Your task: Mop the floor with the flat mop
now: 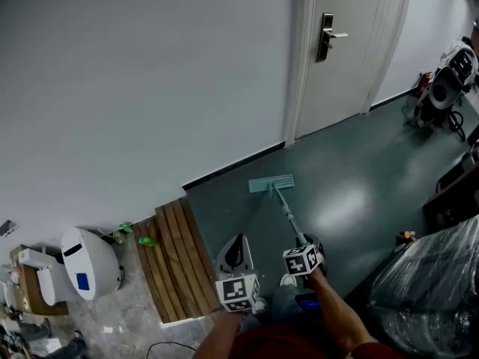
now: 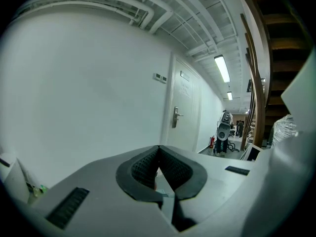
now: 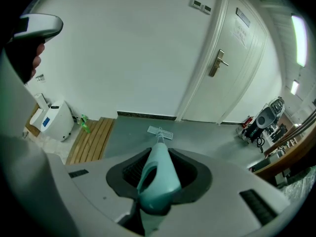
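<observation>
The flat mop has a pale teal head [image 1: 271,183] lying flat on the dark grey floor [image 1: 352,193] near the wall's black skirting. Its thin handle [image 1: 288,214] slants back to my right gripper [image 1: 307,244], which is shut on the teal grip end [image 3: 158,177]. In the right gripper view the mop head [image 3: 160,132] lies straight ahead beyond the jaws of the right gripper [image 3: 160,154]. My left gripper [image 1: 238,239] hangs beside it to the left, apart from the handle. Seen in its own view, the left gripper [image 2: 158,148] is shut with nothing between its fingertips, aimed at the white wall.
A wooden slat platform [image 1: 171,256] borders the floor on the left, with a green bottle [image 1: 147,241] and a white rounded appliance [image 1: 90,264] beyond it. A white door [image 1: 337,43] stands ahead. A machine [image 1: 443,87] and a plastic-wrapped bulk [image 1: 434,290] sit at right.
</observation>
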`<action>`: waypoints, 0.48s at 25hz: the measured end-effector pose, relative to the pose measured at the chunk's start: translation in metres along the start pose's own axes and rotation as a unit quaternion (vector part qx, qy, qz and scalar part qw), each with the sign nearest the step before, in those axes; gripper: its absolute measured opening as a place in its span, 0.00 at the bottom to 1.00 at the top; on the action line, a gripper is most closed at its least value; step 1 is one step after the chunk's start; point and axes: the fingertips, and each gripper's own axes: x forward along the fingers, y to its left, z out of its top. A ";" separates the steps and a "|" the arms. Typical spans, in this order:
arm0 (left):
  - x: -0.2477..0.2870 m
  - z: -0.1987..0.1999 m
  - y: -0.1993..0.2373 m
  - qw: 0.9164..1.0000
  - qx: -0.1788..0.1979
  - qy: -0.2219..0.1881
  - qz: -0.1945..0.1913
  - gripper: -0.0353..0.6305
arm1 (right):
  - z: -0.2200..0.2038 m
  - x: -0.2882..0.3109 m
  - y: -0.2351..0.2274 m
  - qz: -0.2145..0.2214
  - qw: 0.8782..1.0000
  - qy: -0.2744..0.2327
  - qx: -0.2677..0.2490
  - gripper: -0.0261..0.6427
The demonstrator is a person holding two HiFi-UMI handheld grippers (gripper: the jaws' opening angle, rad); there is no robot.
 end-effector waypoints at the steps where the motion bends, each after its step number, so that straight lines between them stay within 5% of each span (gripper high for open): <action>1: 0.008 -0.001 -0.001 1.000 0.000 0.001 0.000 0.07 | 0.004 0.005 -0.004 0.000 1.000 0.000 -0.001 0.21; 12: 0.111 0.014 -0.024 1.000 -0.003 0.003 0.008 0.07 | 0.064 0.054 -0.065 0.017 1.000 -0.009 -0.014 0.21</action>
